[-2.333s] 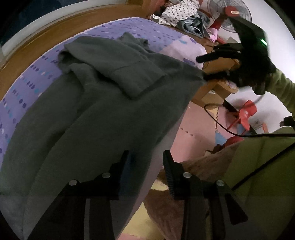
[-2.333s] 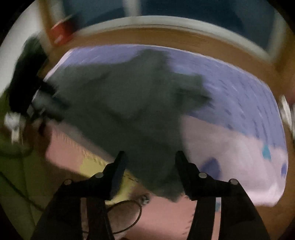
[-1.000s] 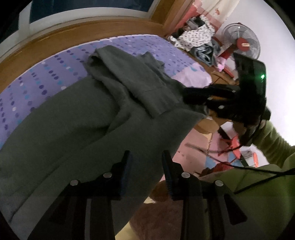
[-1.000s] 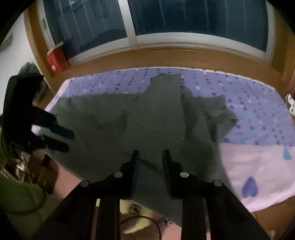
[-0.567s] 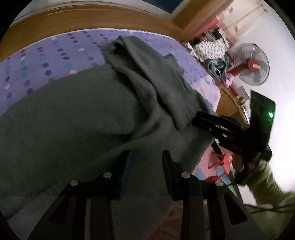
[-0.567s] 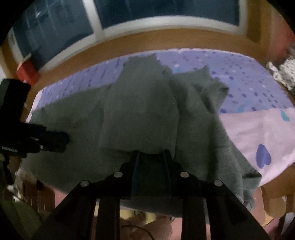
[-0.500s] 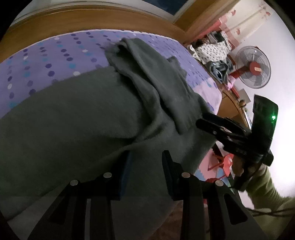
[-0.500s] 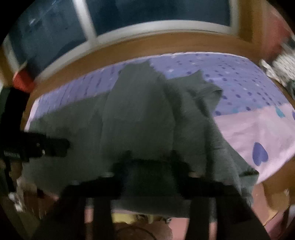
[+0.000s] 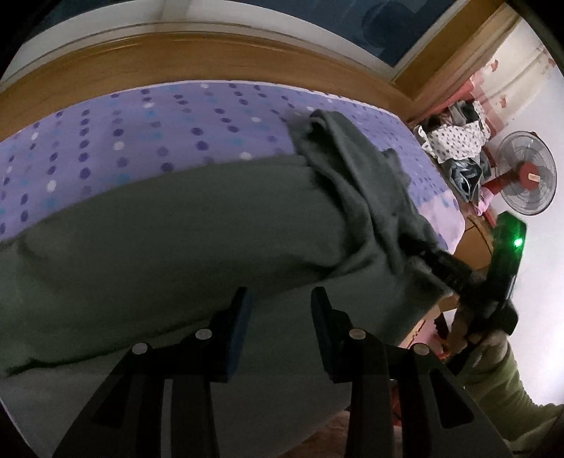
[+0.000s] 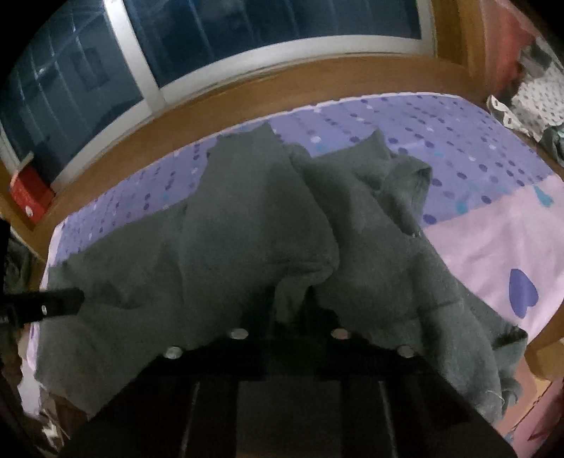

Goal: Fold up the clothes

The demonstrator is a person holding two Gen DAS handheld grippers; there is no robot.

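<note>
- Right gripper [image 10: 287, 317] is buried in the grey garment [image 10: 253, 225]; its jaws are closing, with a bunched fold of the cloth between them and draped over the fingers.
- From the left wrist view, that same gripper [image 9: 428, 252] bites into the garment's near right edge, a hand [image 9: 469, 331] in a green sleeve [image 9: 507, 387] behind it.
- Left gripper [image 9: 280, 310] stands with jaws partly apart, low over the near hem; its fingers [image 9: 239, 317] lie against the cloth, but whether they pinch it I cannot tell.
- In the right wrist view only a dark fingertip of the left gripper [image 10: 60, 301] shows, at the garment's left edge.
- The garment [image 9: 183, 239] is spread across the bed [image 9: 141, 134], its near edge hanging over the bedside, a sleeve folded in over the body and rumpled cloth piled on the right.
- The purple dotted sheet [image 10: 458, 141] shows beyond and beside it, with a pink heart-print panel [image 10: 493, 246] at right.
- Farther back: wooden ledge [image 10: 282, 91] and dark window [image 10: 246, 28].
- Off right, a heap of clothes [image 9: 454, 141] and a fan [image 9: 528, 172].
</note>
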